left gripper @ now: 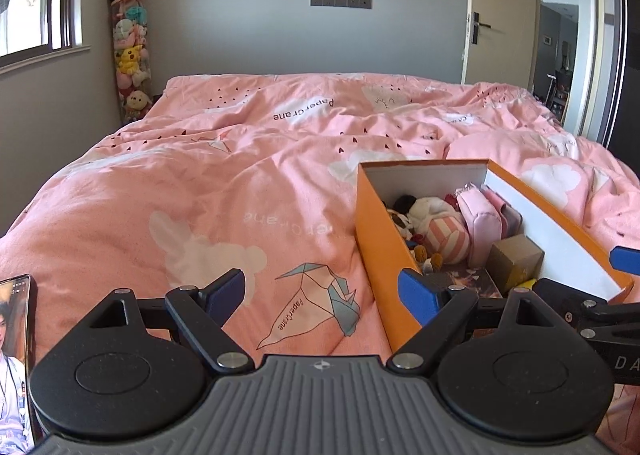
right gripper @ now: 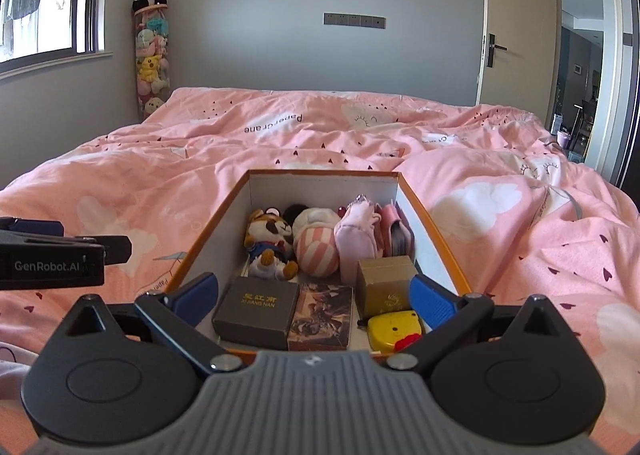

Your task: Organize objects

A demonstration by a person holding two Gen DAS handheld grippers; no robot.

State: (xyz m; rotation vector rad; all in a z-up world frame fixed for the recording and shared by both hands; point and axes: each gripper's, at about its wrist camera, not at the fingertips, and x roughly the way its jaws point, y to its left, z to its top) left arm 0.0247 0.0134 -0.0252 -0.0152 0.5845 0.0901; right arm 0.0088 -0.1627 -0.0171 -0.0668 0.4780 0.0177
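An open orange box [right gripper: 444,239] lies on the pink bed. It holds a tiger plush [right gripper: 270,243], a striped plush [right gripper: 318,251], a pink pouch [right gripper: 356,239], a dark box [right gripper: 256,311], a picture box [right gripper: 322,315], a gold box [right gripper: 384,287] and a yellow toy [right gripper: 394,331]. My right gripper [right gripper: 316,295] is open and empty over the box's near end. My left gripper [left gripper: 322,291] is open and empty over the quilt, left of the orange box [left gripper: 380,251].
A phone [left gripper: 14,359] lies on the bed at my left. The pink quilt [left gripper: 240,183] covers the bed. A tall toy holder with a panda on top [left gripper: 130,43] stands in the far corner. An open door [right gripper: 516,35] is at the right.
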